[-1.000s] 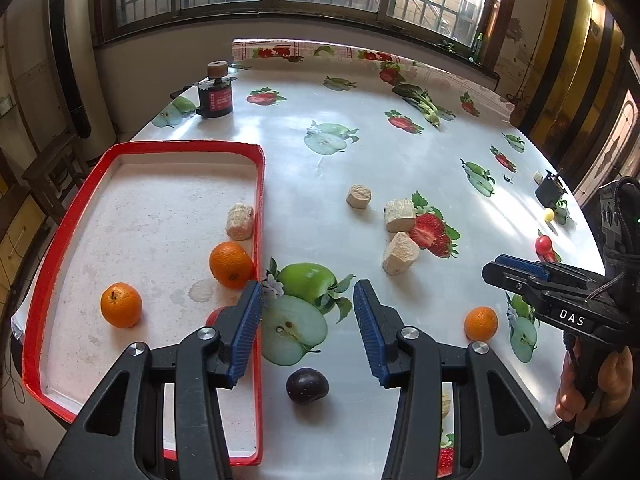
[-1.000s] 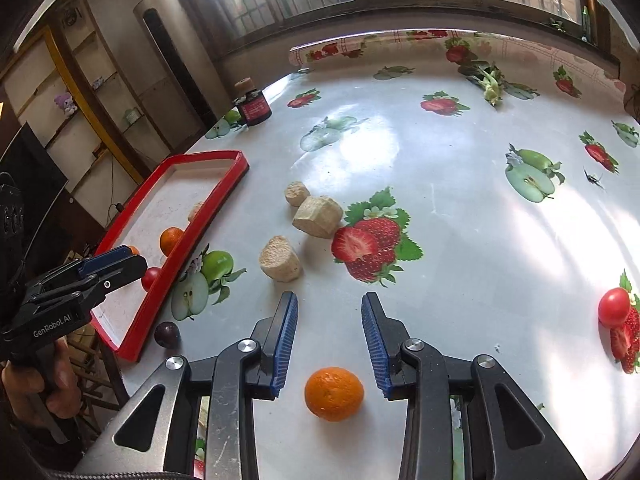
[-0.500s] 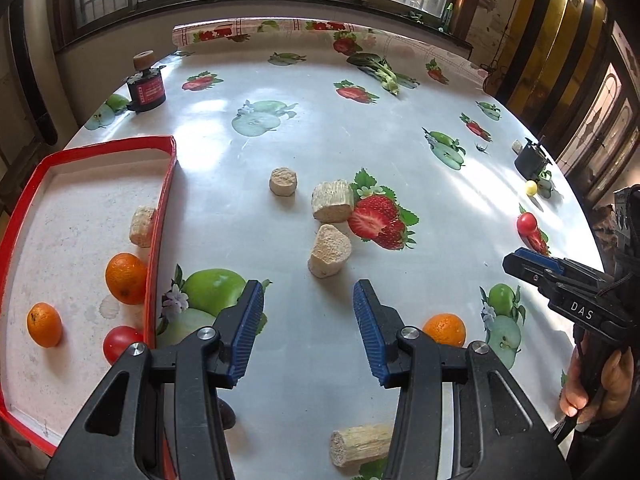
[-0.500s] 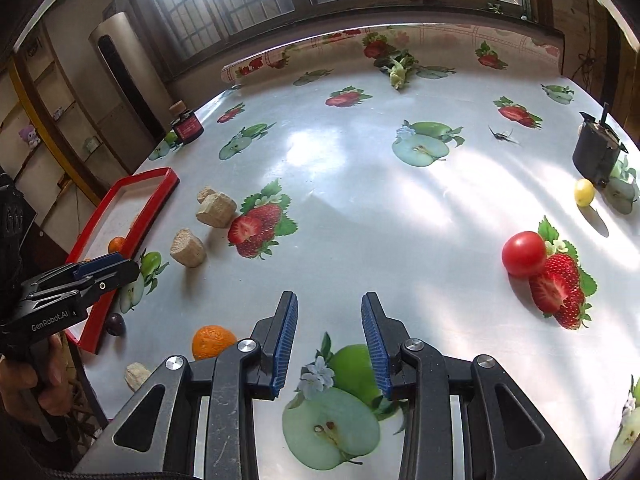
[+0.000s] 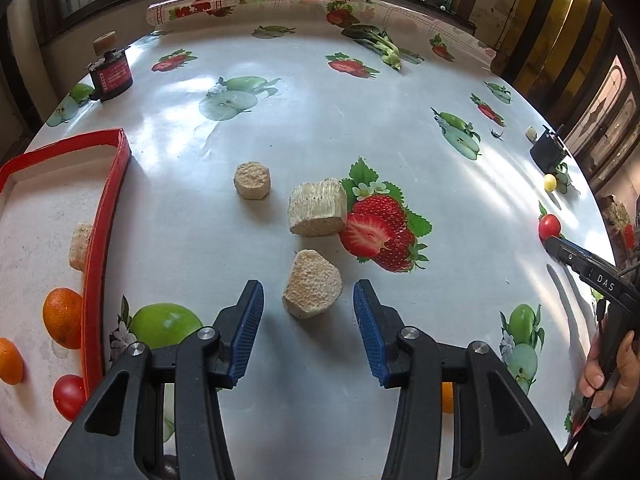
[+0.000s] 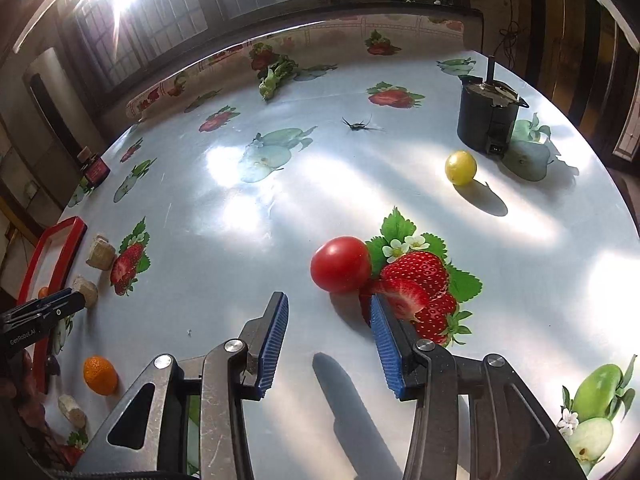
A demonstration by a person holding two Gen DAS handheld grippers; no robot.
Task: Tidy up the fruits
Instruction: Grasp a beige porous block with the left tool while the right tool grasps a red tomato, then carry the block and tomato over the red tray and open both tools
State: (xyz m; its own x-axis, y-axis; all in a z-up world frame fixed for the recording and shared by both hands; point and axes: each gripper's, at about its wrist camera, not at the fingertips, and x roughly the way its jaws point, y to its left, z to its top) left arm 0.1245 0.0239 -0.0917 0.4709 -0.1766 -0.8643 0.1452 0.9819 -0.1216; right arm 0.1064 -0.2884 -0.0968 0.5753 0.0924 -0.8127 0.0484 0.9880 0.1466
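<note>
Glossy oilcloth printed with strawberries and apples covers the round table (image 6: 224, 216), whose far edge runs under a row of barred windows. At the table's left edge sits the red-rimmed tray (image 5: 105, 216), holding two oranges (image 5: 62, 318), a red tomato (image 5: 68, 396) and a pale chunk. The left gripper (image 5: 308, 312) hangs with its jaws spread and nothing between them, a beige porous block (image 5: 313, 295) lying on the cloth just ahead of the gap; two more blocks sit beyond it, with bare cloth all round. The right gripper (image 6: 329, 332) is likewise spread wide and empty, a loose tomato (image 6: 341, 264) just ahead of its fingertips. Toward the right edge stand a yellow fruit (image 6: 461, 167) and a black motor (image 6: 486, 118); an orange (image 6: 100, 375) lies near the table's near left edge.
</note>
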